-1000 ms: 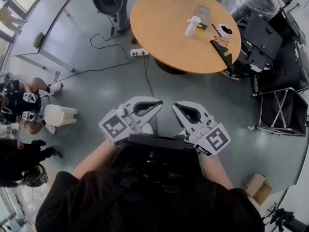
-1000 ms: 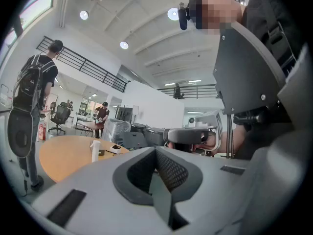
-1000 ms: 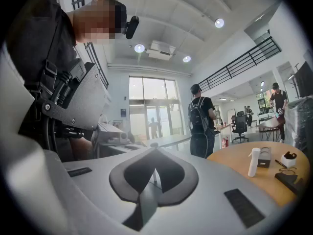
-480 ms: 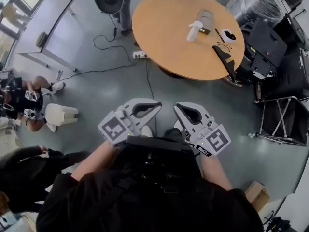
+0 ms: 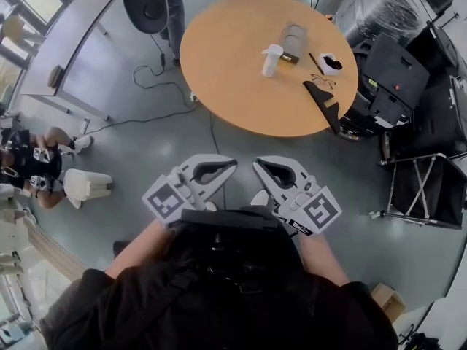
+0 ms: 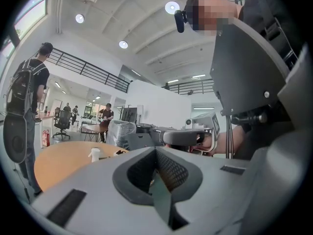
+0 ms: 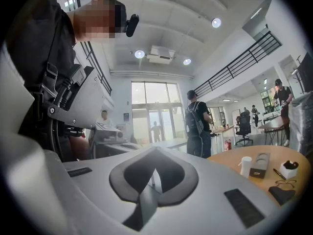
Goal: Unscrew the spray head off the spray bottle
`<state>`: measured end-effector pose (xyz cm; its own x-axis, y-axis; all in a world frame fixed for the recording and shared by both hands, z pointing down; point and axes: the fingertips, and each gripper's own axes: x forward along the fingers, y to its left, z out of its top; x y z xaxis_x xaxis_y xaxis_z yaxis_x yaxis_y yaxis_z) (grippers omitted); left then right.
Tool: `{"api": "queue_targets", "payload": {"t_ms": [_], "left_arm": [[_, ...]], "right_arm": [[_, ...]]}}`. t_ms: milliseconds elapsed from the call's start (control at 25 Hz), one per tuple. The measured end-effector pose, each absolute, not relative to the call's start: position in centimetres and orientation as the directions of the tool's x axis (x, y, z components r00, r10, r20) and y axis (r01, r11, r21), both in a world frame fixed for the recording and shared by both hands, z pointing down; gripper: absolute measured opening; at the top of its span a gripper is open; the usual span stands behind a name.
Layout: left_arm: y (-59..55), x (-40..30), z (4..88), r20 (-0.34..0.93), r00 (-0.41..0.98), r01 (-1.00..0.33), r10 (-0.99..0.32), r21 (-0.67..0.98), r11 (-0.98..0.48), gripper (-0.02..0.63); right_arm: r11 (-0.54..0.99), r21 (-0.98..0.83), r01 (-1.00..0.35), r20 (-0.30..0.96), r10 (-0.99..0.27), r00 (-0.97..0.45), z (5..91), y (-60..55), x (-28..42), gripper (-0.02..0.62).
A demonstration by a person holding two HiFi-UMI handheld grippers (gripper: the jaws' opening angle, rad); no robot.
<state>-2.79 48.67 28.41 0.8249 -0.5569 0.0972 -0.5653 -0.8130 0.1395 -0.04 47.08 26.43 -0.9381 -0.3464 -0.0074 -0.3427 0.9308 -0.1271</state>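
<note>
The white spray bottle (image 5: 271, 59) stands upright on the round wooden table (image 5: 233, 86), far ahead of both grippers. It also shows small in the left gripper view (image 6: 94, 154) and the right gripper view (image 7: 246, 166). My left gripper (image 5: 232, 165) and right gripper (image 5: 257, 165) are held side by side in front of my chest, over the grey floor. Both are shut with nothing between the jaws, as the left gripper (image 6: 156, 149) and the right gripper (image 7: 155, 149) show in their own views. My right gripper (image 6: 188, 137) also appears in the left gripper view.
On the table lie a grey box (image 5: 293, 42), a small white and black object (image 5: 330, 63), glasses (image 5: 321, 82) and a black cloth (image 5: 326, 102). A power strip with cables (image 5: 193, 95) lies on the floor. Black cases (image 5: 394, 71) and a cart (image 5: 427, 170) stand right; a person with a backpack (image 7: 198, 129) stands by the table.
The table and bottle have come nearer in the head view and shifted left. Both grippers moved along with me, still shut and side by side.
</note>
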Motion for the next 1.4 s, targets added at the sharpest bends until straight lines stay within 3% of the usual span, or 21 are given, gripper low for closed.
{"api": "queue_targets", "payload": {"t_ms": [800,1040,1400], "left_arm": [[38.7,13.2,28.2,0.108,0.777,-0.630,-0.620,0.141,-0.764,0.002],[36.8,13.7,29.2,0.124,0.764,-0.645,-0.633,0.143,-0.750,0.002],[32.6,9.3,29.4,0.126,0.796,-0.605,-0.592,0.140,-0.784,0.002]], "right_arm": [[0.957,-0.146,-0.251,-0.017,-0.256,-0.966,27.0,37.4,15.5,0.001],[0.954,-0.171,-0.244,-0.004,-0.248,-0.969,28.6,35.4,16.0,0.002],[0.939,-0.175,-0.295,0.026,-0.295,-0.955,28.9,31.3,11.5,0.001]]}}
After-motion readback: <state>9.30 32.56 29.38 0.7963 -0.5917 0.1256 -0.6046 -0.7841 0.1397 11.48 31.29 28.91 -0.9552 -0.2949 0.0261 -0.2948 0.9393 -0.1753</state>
